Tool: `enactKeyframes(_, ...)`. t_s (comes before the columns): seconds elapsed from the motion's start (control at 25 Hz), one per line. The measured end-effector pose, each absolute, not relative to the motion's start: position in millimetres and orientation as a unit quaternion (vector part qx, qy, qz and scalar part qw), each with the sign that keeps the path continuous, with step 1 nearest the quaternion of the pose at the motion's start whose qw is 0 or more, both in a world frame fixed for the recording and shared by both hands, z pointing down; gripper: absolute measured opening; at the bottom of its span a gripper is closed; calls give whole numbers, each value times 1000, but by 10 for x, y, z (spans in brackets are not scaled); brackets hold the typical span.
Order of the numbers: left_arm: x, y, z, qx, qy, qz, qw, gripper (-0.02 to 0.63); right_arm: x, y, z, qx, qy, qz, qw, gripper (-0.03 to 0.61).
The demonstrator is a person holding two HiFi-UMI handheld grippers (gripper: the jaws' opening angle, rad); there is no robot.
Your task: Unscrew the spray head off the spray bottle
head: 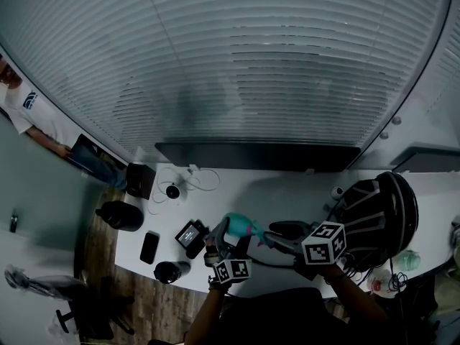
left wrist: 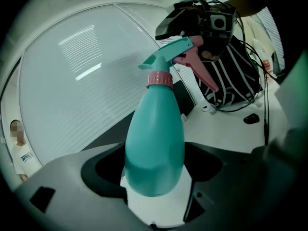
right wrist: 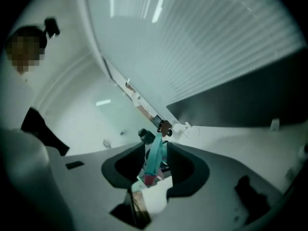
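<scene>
In the left gripper view a teal spray bottle [left wrist: 155,138] stands up between the jaws of my left gripper [left wrist: 154,177], which is shut on its lower body. A pink collar [left wrist: 160,79] joins the body to the teal spray head [left wrist: 174,51] with its pink trigger [left wrist: 199,71]. My right gripper [left wrist: 211,25] sits at that head. In the right gripper view the narrow spray head [right wrist: 156,157] lies between the jaws of the right gripper [right wrist: 155,166] with a gap at each side, so it is open. From the head view both grippers hold over the table's near edge, the bottle [head: 237,228] between them.
On the white table [head: 287,192] lie a black bag with white stripes [head: 377,214], a phone [head: 149,247], a small screen device [head: 190,233], a dark cup [head: 171,270], a black cylinder [head: 121,215] and a white cable [head: 198,180]. A person [head: 21,113] stands far left.
</scene>
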State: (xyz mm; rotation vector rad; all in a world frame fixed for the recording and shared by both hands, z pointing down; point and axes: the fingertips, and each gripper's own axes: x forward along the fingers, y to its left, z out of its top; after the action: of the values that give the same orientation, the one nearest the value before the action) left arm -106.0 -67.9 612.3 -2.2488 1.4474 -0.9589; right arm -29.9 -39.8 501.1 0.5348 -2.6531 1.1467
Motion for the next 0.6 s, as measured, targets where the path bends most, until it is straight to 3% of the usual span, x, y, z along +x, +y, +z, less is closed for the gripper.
enactKeyframes(0.12,-953,-641,6130,-794,477,-342,159,373,-393,-290,5135,172,-926,261,212,135)
enactKeyframes(0.24,-877,-586,6161,-822,443,-332,132,373,-433,-229,5119,145,-939,156,270,76)
enactKeyframes(0.6,-433,246,6366,-962,108,-248,-35,373,-425,339,5162,-86,-880,-187,429,66)
